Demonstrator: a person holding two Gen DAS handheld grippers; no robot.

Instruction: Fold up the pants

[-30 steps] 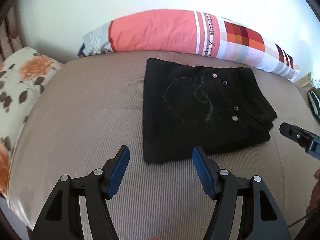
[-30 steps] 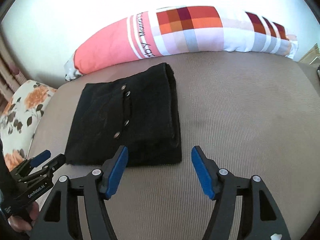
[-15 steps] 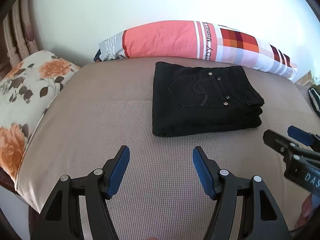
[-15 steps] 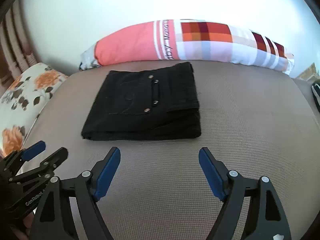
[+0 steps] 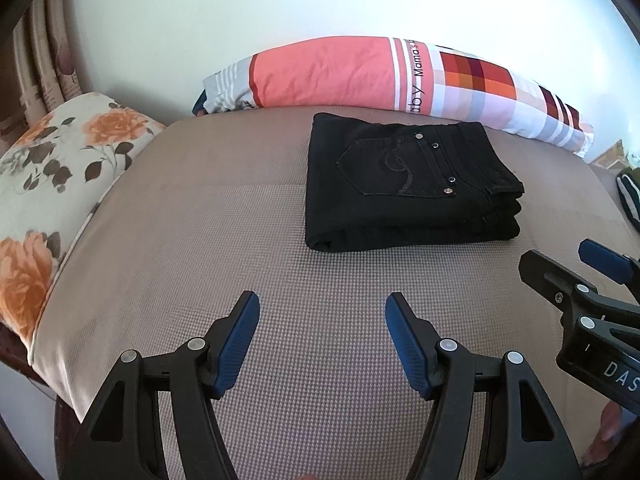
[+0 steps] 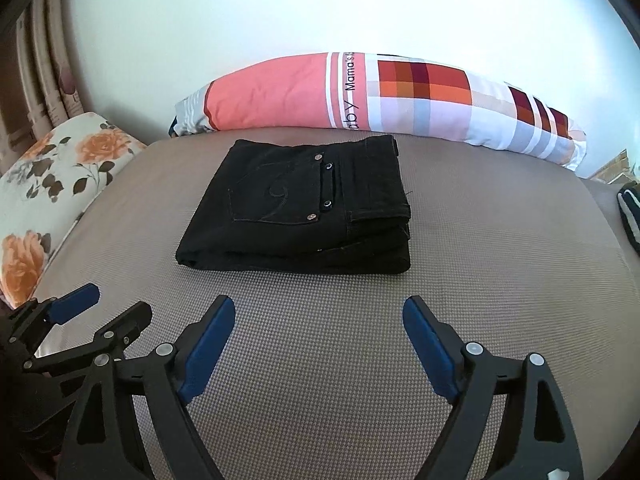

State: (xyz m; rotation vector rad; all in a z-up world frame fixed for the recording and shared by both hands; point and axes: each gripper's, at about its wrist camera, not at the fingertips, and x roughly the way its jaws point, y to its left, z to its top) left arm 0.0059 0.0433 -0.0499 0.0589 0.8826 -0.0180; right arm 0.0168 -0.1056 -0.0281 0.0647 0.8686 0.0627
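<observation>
The blue-padded black fingers (image 5: 244, 332) of the left gripper (image 5: 322, 340) stand fairly wide apart with nothing between them, over bare cover on the near side of the folded black denim pants (image 5: 404, 188). The right gripper (image 6: 318, 340) has its jaws spreading wider, also empty, near the pants' front edge without touching them. The pants lie as a neat rectangular stack, back pocket up, on the beige woven bed cover (image 5: 200, 240). Just behind the pants lies a long coral and checked bolster pillow (image 5: 360, 74). Well to their left sits a white cushion with orange roses (image 5: 52, 168).
</observation>
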